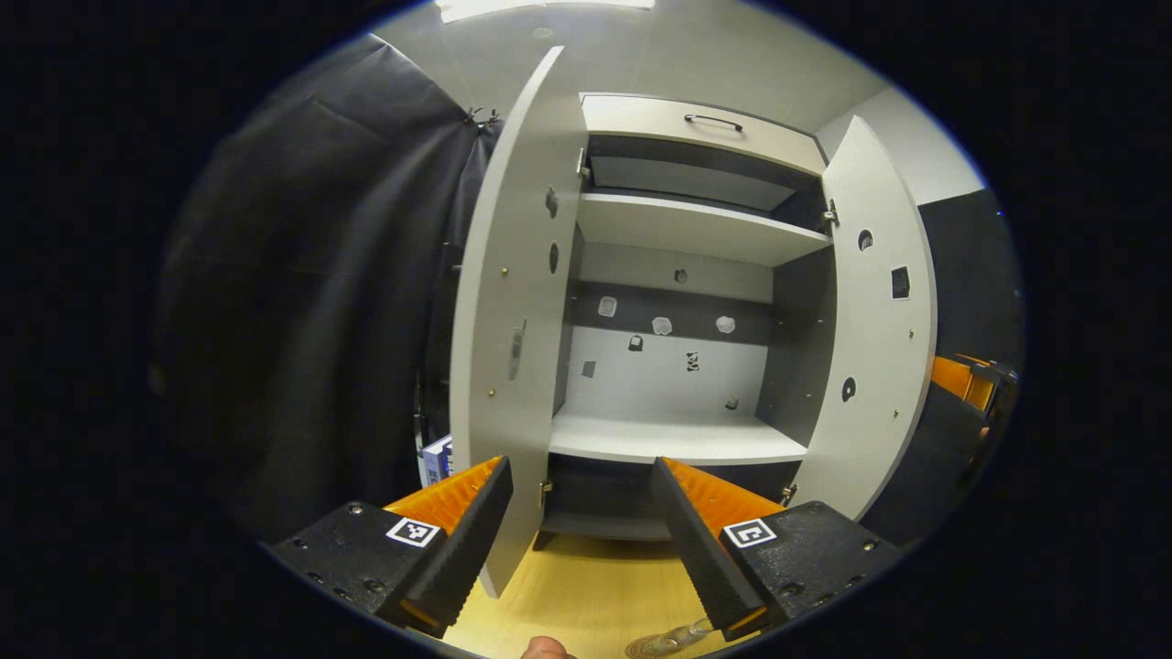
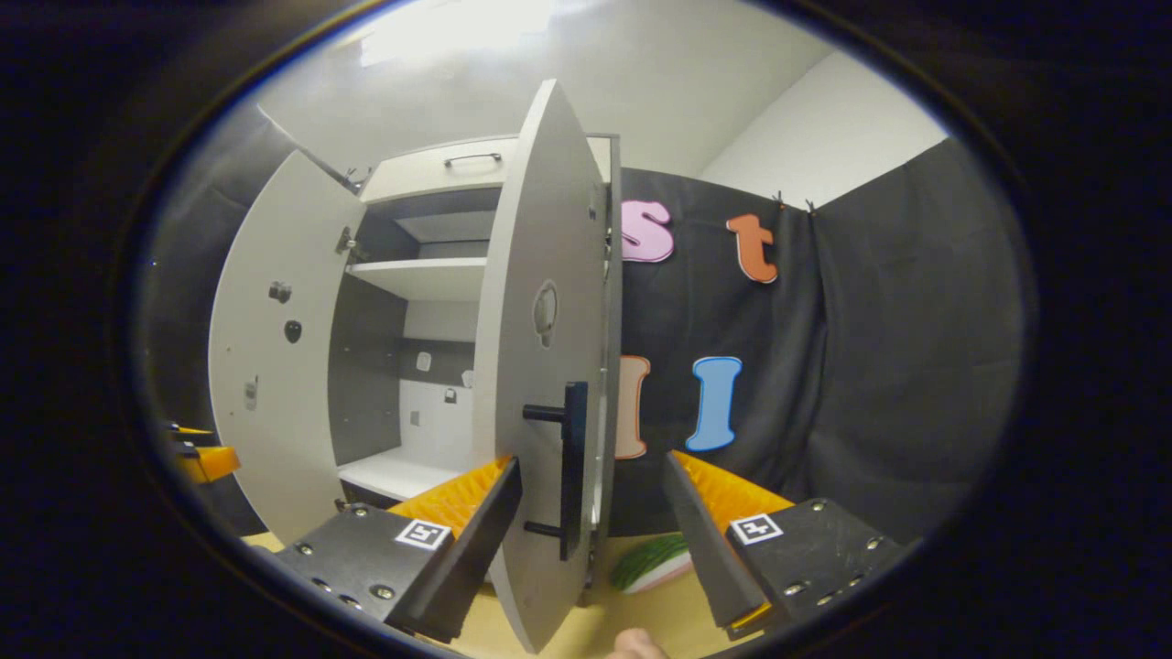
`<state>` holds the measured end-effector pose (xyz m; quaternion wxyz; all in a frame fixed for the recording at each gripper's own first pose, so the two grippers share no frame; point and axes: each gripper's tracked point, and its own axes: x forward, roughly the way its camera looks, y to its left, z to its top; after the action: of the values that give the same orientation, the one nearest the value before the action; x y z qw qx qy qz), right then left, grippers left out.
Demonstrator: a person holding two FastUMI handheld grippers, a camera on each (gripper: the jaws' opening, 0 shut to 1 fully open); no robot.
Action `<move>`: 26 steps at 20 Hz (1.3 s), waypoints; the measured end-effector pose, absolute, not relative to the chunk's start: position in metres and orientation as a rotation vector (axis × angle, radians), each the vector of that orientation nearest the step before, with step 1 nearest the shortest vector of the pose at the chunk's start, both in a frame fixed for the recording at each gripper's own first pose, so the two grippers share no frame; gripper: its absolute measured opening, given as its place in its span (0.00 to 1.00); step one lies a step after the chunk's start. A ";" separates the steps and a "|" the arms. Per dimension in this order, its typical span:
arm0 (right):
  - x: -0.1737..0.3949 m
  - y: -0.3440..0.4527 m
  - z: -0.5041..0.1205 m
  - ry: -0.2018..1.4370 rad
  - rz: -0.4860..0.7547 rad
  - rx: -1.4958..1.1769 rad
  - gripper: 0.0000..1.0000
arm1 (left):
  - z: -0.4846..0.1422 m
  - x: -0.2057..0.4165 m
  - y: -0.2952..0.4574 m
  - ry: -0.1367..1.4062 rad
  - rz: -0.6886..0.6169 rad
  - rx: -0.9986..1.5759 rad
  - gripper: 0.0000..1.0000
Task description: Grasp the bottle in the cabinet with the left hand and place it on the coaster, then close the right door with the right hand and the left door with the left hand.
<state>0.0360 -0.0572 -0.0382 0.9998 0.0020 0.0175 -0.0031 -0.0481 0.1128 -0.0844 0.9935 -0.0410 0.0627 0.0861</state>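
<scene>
My left hand-held gripper (image 1: 581, 540) is open and empty, low in the frame before the cabinet (image 1: 678, 366), whose two doors stand wide. The bottle (image 1: 673, 638) shows at the bottom edge, on the bench (image 1: 586, 586). My right hand-held gripper (image 2: 595, 540) is open too, its fingers either side of the right door (image 2: 540, 366) edge and handle (image 2: 572, 467), not touching.

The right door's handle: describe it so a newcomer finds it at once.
Start at the pale cabinet standing open against the dark cloth wall. Its right door swings out toward the right gripper, whose fingers stand open on either side of it. On that door's outer face, low down, sits a dark upright bar handle on two short posts, unlike the curved handle on the top drawer.
</scene>
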 end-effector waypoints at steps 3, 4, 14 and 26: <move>0.040 -0.045 -0.039 0.035 0.025 0.010 0.92 | -0.086 -0.058 0.128 0.129 0.217 -0.082 0.97; 0.040 -0.043 -0.040 0.035 0.034 0.010 0.92 | -0.086 -0.062 0.134 0.131 0.233 -0.083 0.96; 0.060 0.002 -0.044 0.038 0.115 0.028 0.93 | -0.088 -0.083 0.170 0.138 0.336 -0.086 0.97; 0.071 0.050 -0.053 0.064 0.229 0.066 0.93 | -0.089 -0.093 0.195 0.138 0.406 -0.084 0.96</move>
<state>0.0711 0.0504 -0.0535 0.9924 0.0328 0.0320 0.1143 -0.0932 0.1951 -0.0892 0.9763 -0.0415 0.0683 0.2012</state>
